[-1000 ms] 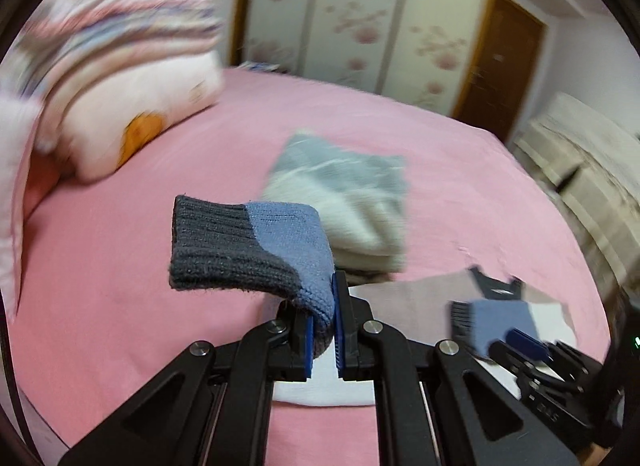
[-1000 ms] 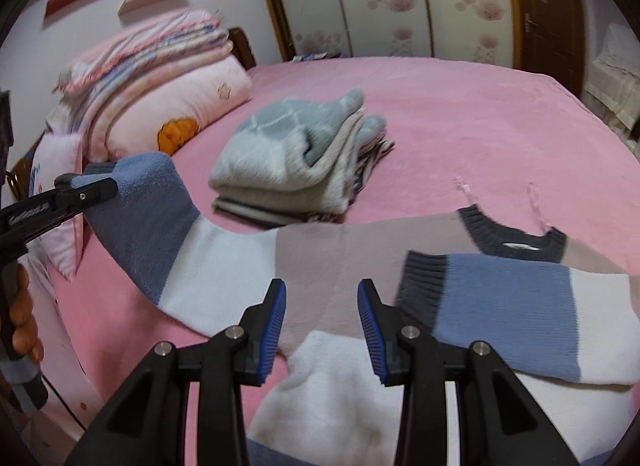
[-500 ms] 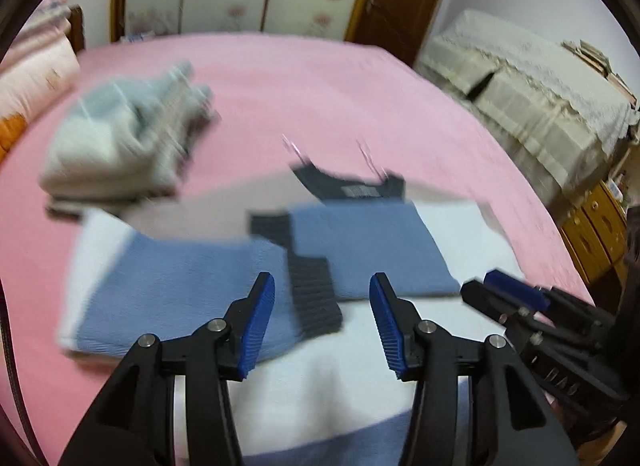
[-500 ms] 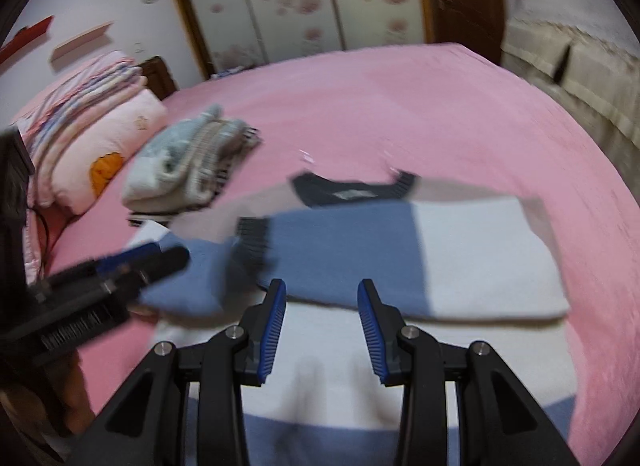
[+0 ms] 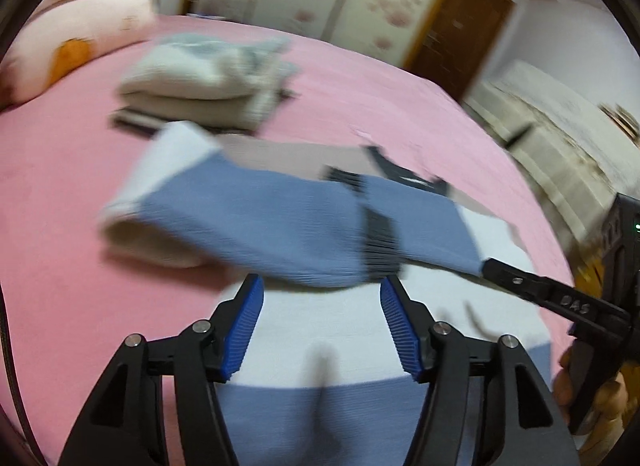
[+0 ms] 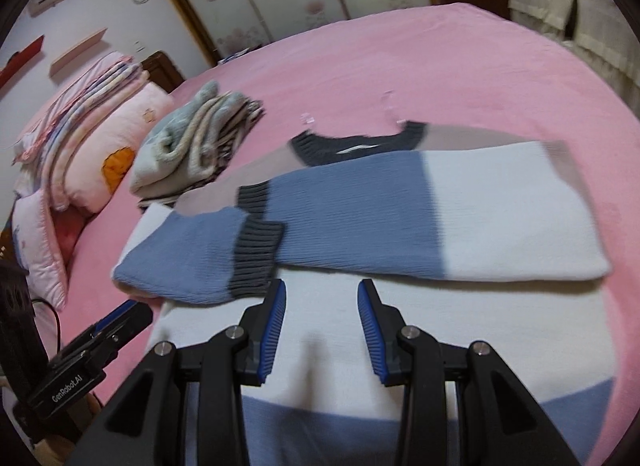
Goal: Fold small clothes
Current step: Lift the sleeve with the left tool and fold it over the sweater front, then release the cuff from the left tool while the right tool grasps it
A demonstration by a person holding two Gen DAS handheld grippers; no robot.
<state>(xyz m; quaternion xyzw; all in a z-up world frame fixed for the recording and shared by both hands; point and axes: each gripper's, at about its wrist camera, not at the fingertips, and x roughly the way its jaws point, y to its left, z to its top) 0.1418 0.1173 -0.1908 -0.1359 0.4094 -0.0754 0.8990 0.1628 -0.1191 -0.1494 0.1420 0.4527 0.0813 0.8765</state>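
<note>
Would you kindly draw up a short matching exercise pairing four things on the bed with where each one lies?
Things:
1. sweater collar
2. sleeve cuffs
3. folded clothes pile
4. pillow

Places:
A. overlapping in the middle of the sweater's chest
B. by the headboard, under stacked blankets
C. at the sweater's far edge
D. on the pink sheet between pillow and sweater

Pairs: 1-C, 2-A, 3-D, 4-B

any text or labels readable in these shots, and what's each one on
"GenRobot.AI": on the body of the left hand-held gripper, seen from the right wrist view.
Embossed marking on the right hand-held gripper, left wrist view: too blurred to read.
Neck label inside the sweater collar: too small to read.
</note>
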